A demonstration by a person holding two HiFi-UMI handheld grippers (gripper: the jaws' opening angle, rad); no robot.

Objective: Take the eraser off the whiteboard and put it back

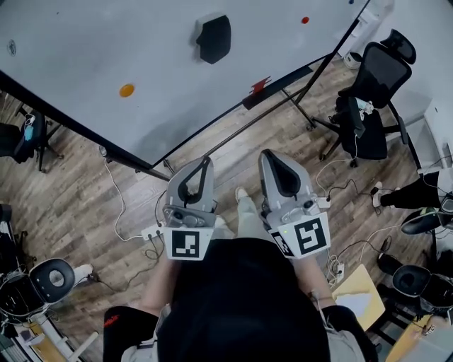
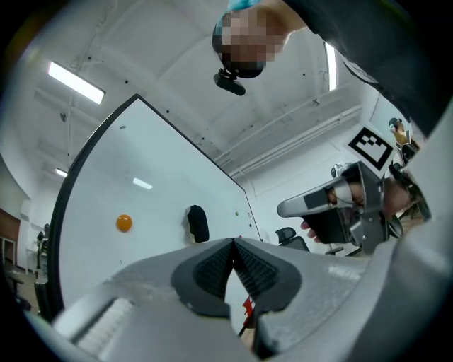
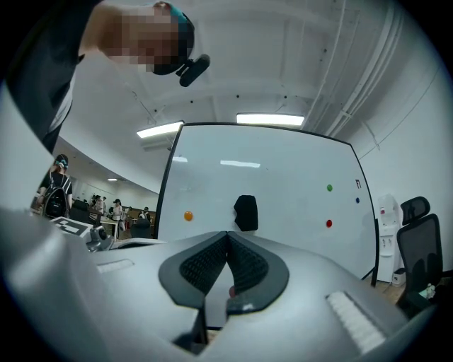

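Observation:
A black eraser (image 1: 214,37) clings to the whiteboard (image 1: 106,49), well ahead of both grippers. It shows in the left gripper view as the eraser (image 2: 197,223) and in the right gripper view as the eraser (image 3: 245,213), just above the jaw tips. My left gripper (image 1: 205,164) is held near the body, jaws together and empty. My right gripper (image 1: 268,157) beside it is shut too, with nothing in it. In their own views the left gripper (image 2: 233,242) and the right gripper (image 3: 227,235) both point at the board from a distance.
An orange magnet (image 1: 127,90) and a red magnet (image 1: 305,20) sit on the board. A red piece (image 1: 260,85) lies by the marker tray. Black office chairs (image 1: 371,99) stand at the right, cables (image 1: 120,205) cross the wooden floor, and another chair (image 1: 49,279) is at lower left.

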